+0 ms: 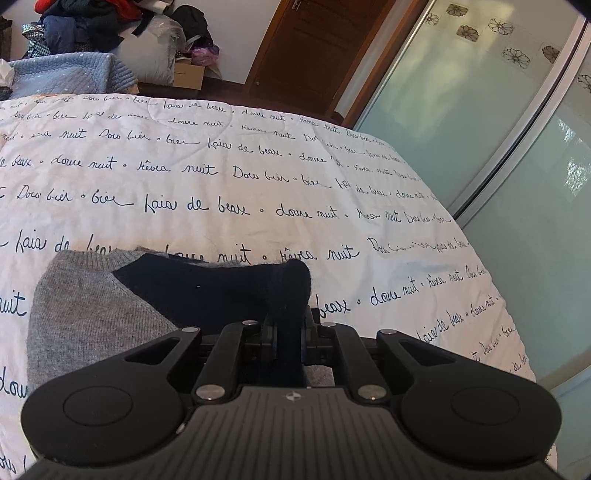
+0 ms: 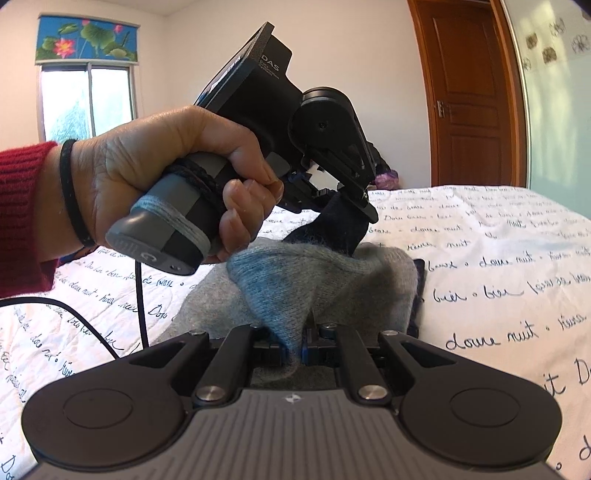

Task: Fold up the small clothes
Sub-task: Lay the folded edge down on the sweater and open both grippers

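Note:
A small grey knit sweater (image 1: 96, 306) with dark navy sleeves lies on the white quilt (image 1: 221, 184) printed with cursive script. My left gripper (image 1: 290, 332) is shut on a navy sleeve (image 1: 229, 288), which bunches up between its jaws. In the right wrist view the same left gripper (image 2: 351, 199), held by a hand (image 2: 155, 173) in a red sleeve, pinches that navy sleeve (image 2: 332, 229) above the garment. My right gripper (image 2: 293, 343) is shut on a fold of the grey sweater body (image 2: 280, 291), lifted into a ridge.
The bed's right edge (image 1: 498, 295) runs along sliding glass wardrobe doors (image 1: 480, 110). A wooden door (image 2: 469, 92) stands behind. A pile of clothes (image 1: 85, 26) and a blue blanket (image 1: 66, 74) lie beyond the bed's far end. A black cable (image 2: 140, 295) hangs from the left gripper's handle.

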The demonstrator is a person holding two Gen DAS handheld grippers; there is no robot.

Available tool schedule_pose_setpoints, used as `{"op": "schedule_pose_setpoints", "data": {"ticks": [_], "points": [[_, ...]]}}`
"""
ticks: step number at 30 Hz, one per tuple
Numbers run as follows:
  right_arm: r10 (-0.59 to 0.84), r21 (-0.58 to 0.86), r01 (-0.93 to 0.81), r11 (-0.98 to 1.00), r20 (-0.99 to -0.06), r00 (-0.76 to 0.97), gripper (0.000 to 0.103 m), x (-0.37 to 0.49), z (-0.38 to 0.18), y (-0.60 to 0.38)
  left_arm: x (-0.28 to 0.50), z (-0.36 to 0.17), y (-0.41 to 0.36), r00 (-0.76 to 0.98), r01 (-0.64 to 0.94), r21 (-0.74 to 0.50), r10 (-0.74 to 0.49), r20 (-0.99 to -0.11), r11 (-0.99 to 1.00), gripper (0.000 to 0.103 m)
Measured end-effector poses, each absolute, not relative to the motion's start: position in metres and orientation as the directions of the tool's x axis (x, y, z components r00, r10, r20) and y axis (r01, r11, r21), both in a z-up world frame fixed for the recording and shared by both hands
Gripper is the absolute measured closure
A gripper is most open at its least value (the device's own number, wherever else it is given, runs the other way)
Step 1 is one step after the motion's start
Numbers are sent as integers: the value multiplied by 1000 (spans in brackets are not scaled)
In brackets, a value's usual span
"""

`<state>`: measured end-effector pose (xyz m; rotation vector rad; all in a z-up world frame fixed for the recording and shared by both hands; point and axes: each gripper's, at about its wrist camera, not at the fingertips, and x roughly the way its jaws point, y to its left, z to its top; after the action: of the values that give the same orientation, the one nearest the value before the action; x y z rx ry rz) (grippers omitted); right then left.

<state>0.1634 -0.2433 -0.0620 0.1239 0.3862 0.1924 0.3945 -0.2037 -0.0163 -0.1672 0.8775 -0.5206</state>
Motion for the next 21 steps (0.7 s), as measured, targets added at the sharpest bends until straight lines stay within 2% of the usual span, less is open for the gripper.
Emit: {"op": "schedule_pose_setpoints", "data": {"ticks": [10, 14, 21], "points": [[257, 280, -151, 948, -392, 883, 95, 168, -70, -264, 398, -28, -211, 471, 362, -413, -546, -693, 836, 92], [276, 338, -137, 931, -406, 871, 95, 171, -74, -271, 397, -25, -211, 467, 360, -444, -570, -676, 821, 88], [274, 341, -131, 931, -417, 867, 95, 170, -74, -272, 386, -13, -209, 510, 392, -390, -549, -662, 834, 74]]}}
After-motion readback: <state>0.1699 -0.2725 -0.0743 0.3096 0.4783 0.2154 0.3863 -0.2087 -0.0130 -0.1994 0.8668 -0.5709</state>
